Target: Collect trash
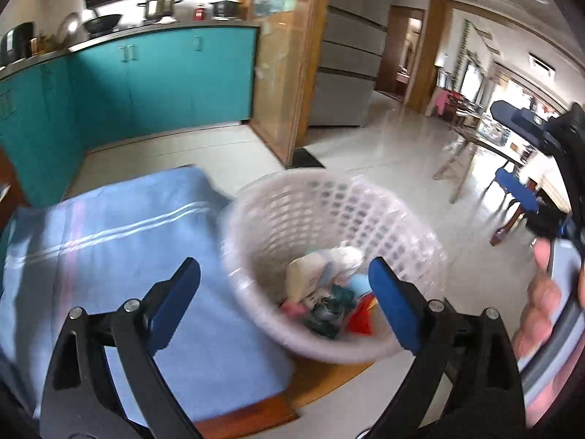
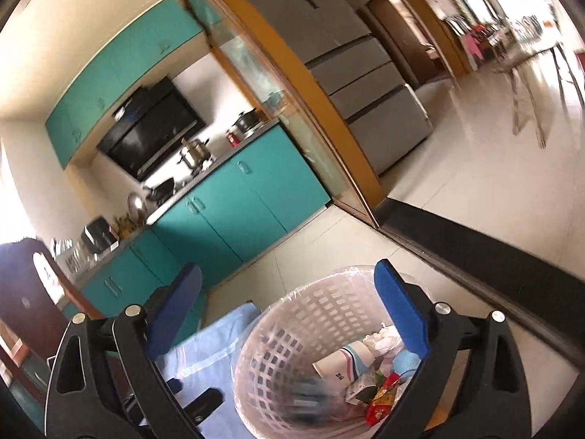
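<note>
Kitchen floor; only left view shows right claw (image 1: 526,157), gaping.

Teal cabinets (image 1: 164,77), grey fridge (image 2: 351,66) (tall), blue cloth (image 1: 109,248) on table.

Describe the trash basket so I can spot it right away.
Find the teal kitchen cabinets, then the table in front, draped in blue cloth. At its right edge stands the white lattice basket, lined with clear plastic and the only container there, holding crumpled wrappers.
</note>
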A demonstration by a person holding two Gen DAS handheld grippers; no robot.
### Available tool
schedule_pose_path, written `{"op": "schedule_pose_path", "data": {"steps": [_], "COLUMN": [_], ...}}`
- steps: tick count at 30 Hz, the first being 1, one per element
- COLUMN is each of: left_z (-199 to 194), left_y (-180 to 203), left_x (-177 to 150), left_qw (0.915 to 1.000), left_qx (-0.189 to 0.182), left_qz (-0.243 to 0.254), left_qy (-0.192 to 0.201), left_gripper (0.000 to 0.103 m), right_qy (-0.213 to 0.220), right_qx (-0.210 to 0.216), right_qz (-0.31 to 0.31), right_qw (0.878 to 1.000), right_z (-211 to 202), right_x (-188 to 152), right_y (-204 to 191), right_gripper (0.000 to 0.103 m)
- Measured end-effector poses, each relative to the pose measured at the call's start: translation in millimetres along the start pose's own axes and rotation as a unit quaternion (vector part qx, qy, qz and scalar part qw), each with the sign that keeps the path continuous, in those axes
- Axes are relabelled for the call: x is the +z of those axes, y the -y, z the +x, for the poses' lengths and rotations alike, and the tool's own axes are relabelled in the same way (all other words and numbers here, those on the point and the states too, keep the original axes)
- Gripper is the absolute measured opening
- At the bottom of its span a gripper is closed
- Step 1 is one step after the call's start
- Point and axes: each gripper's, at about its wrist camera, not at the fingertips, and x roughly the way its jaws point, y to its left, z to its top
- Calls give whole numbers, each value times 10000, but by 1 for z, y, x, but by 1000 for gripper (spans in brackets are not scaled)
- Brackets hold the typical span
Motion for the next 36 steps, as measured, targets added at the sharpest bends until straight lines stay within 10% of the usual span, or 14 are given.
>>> {"op": "schedule_pose_path", "data": {"steps": [15,36], "left_z": [-110,-116], "left_y": [-146,-167], "left_x": [-87,-91], "left_qw": [9795,9753], "left_qx": [1555,1665], "left_qz": [-1153,-1391], "left_qy": [562,414], "left_gripper": [100,100], "right_qy": [-1075,-1490], "right_qx": [5,138], "right_qz": [-1963,-2656], "right_qw": [9746,9524], "right_z": [18,22], "right_x": [-103,-172], "right_y": [-122,-165], "right_gripper": [93,93]}}
